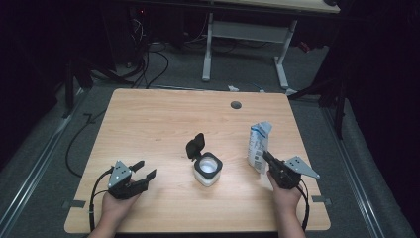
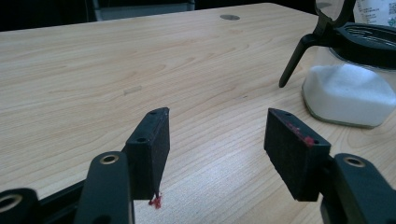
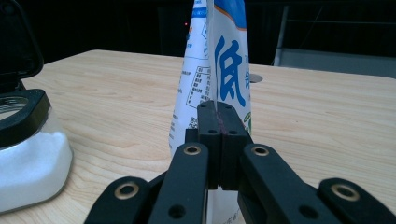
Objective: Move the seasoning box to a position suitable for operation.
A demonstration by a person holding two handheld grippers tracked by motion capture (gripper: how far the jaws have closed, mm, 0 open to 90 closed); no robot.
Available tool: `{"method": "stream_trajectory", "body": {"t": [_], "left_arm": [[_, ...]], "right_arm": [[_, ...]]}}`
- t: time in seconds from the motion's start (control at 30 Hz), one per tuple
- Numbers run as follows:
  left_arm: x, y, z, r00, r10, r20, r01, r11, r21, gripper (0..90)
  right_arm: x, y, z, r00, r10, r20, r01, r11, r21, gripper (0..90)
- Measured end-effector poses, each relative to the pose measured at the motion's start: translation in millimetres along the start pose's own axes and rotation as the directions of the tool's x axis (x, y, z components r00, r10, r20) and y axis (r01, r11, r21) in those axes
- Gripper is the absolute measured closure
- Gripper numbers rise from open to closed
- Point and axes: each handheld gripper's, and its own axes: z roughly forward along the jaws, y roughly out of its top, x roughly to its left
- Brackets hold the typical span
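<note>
A white and blue bag [image 1: 258,143] stands upright on the right part of the wooden table [image 1: 163,119]. My right gripper [image 1: 267,157] is shut on the bag's near edge; the right gripper view has the bag [image 3: 219,60] rising just behind the closed jaws [image 3: 218,122]. A clear jar [image 1: 208,169] of white powder with a black rim sits at the table's middle, its black lid [image 1: 195,145] flipped open. My left gripper [image 1: 144,169] is open and holds nothing, left of the jar. Its view has the jar [image 2: 348,93] at the right beyond the gripper [image 2: 219,140].
A round grey grommet [image 1: 236,105] is set in the table near its far edge. Beyond the table stands a white desk frame [image 1: 247,34], with cables [image 1: 148,64] on the floor. Bare wood stretches across the table's left and far parts.
</note>
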Motion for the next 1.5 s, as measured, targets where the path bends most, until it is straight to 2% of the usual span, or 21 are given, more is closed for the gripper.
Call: {"method": "stream_trajectory", "body": {"t": [0.43, 0.57, 1.5], "left_arm": [[-1.5, -0.3, 1.0, 1.0000, 0.003, 0.006, -0.003, 1.0000, 0.002, 41.2], [-1.7, -1.0, 2.1, 1.0000, 0.004, 0.007, -0.004, 1.0000, 0.007, 41.2], [-1.9, -0.6, 1.6, 0.9998, 0.010, 0.015, -0.010, 0.9999, 0.010, 41.2]], "right_arm": [[1.6, -5.8, -9.1, 0.9997, 0.024, -0.007, -0.024, 1.000, 0.008, 89.6], [4.1, -7.2, -12.6, 1.0000, 0.008, -0.001, -0.008, 1.000, 0.014, 89.5], [11.2, -16.3, -20.4, 0.9998, 0.004, 0.022, -0.005, 0.999, 0.052, 84.0]]}}
